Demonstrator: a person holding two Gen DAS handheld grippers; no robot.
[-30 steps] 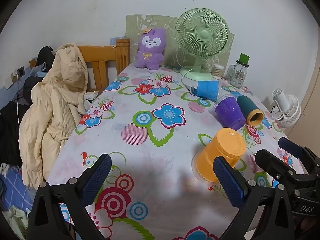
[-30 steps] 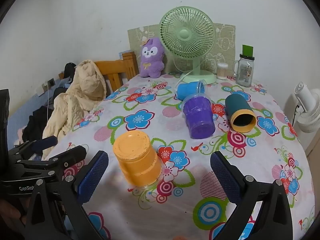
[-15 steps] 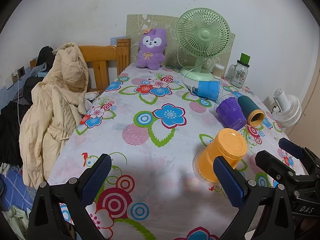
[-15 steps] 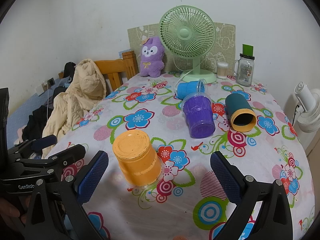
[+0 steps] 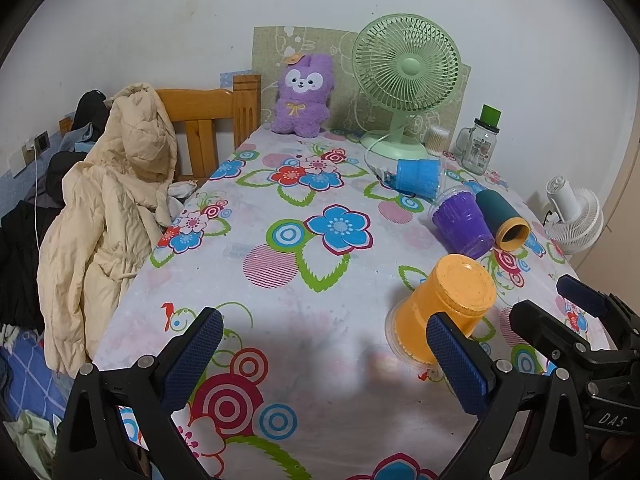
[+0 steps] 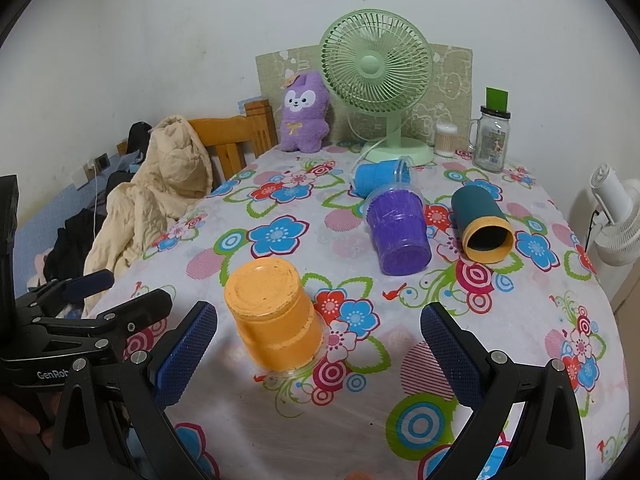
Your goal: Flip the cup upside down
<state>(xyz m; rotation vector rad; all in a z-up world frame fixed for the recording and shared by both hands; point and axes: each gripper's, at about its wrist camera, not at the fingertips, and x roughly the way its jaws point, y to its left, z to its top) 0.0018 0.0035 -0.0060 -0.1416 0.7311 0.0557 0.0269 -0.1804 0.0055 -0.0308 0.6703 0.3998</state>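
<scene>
**Both claws released, orange cup mouth-down on the desk**

We see our left claw [image 5: 326, 354] spread wide, gripping nothing, its blue pads low over the near edge of the flowered desk [image 5: 280, 280]. Our right claw [image 6: 320, 346] is likewise released and empty. Just beyond and between the two claws stands the orange cup [image 6: 274, 316], base up and rim down on the cloth, nearer the left finger [image 6: 186, 346] of the right claw but not touching it. In the left wrist view the same cup [image 5: 440, 308] sits behind that claw's right finger [image 5: 456, 362], and the right claw shows at the near right edge.

Farther out, right of centre, a purple cup [image 6: 398, 234] lies on its side, with a blue cup [image 6: 380, 178] lying beyond it and a teal tumbler [image 6: 482, 226] lying to its right, open mouth toward us. At the far end stand a green fan [image 6: 378, 68], a purple plush toy [image 6: 304, 114] and a glass jar [image 6: 490, 138]. Off the left edge, a cream coat [image 5: 108, 216] drapes over a wooden chair [image 5: 204, 116].
</scene>
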